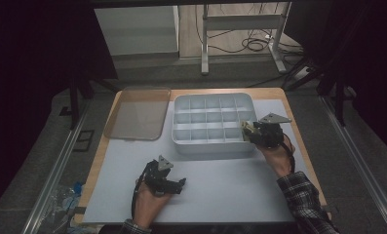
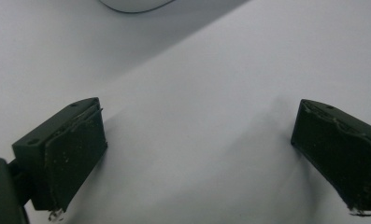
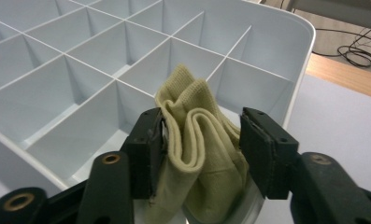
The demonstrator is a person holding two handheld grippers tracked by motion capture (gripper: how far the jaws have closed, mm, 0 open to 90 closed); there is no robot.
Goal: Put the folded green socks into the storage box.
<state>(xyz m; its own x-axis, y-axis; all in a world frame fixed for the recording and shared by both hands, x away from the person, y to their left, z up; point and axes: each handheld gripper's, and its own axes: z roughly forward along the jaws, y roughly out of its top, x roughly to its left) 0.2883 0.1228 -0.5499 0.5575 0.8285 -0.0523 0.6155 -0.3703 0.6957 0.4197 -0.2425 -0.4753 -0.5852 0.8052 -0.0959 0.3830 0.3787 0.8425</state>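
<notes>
A person sits at a table with a pale sheet over it and holds a gripper in each hand. The right gripper is at the right front corner of a white tray with many little boxes, which sits near the far edge of the table. A folded yellow sock is bunched up between its two black jaws, right over the corner box of the tray. The left jaw touches the sock. The right jaw has a small gap beside the cloth, so the jaws stand loose around the sock and do not squeeze it. In the high view, the right gripper shows the yellow bit at the tray's right front corner. The left gripper rests low near the front edge of the table, well apart from the tray. Its jaws are wide open with nothing but bare sheet between them, as the left gripper view shows. A clear brownish lid lies flat at the far left corner of the table, just beside the tray.
</notes>
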